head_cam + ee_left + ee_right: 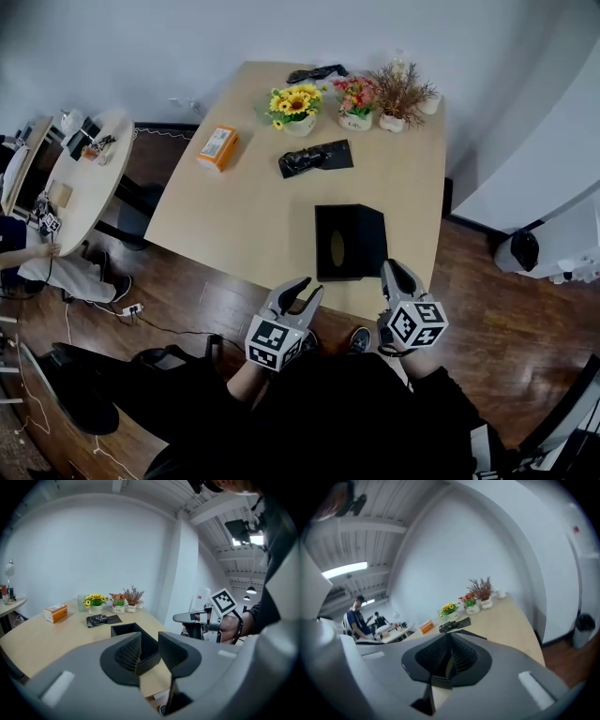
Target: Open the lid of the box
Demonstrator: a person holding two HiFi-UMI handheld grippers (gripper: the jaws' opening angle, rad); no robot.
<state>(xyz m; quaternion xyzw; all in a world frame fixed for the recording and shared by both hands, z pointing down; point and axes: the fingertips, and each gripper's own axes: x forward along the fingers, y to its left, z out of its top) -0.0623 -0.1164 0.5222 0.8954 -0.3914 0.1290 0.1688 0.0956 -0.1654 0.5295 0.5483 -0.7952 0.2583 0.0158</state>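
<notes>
The black square box (pixel 349 242) stands near the table's front edge, and an oval slot shows in its top in the head view. My left gripper (pixel 302 292) hangs just off that edge, short of the box's near left corner. Its jaws are drawn close with nothing between them. The left gripper view looks past the left gripper (pixel 149 637) at the box (pixel 123 630). My right gripper (pixel 394 277) hovers by the box's near right corner without touching it. The right gripper (pixel 450 638) has its jaws together and empty. The right gripper (pixel 187 617) also shows side-on in the left gripper view.
Three flower pots (pixel 298 108) line the table's far edge. In front of them lie a black bag (pixel 316 157) and an orange carton (pixel 217 147). A round side table (pixel 84 178) stands to the left, where a person (pixel 37 267) sits. Wooden floor (pixel 487 309) surrounds the table.
</notes>
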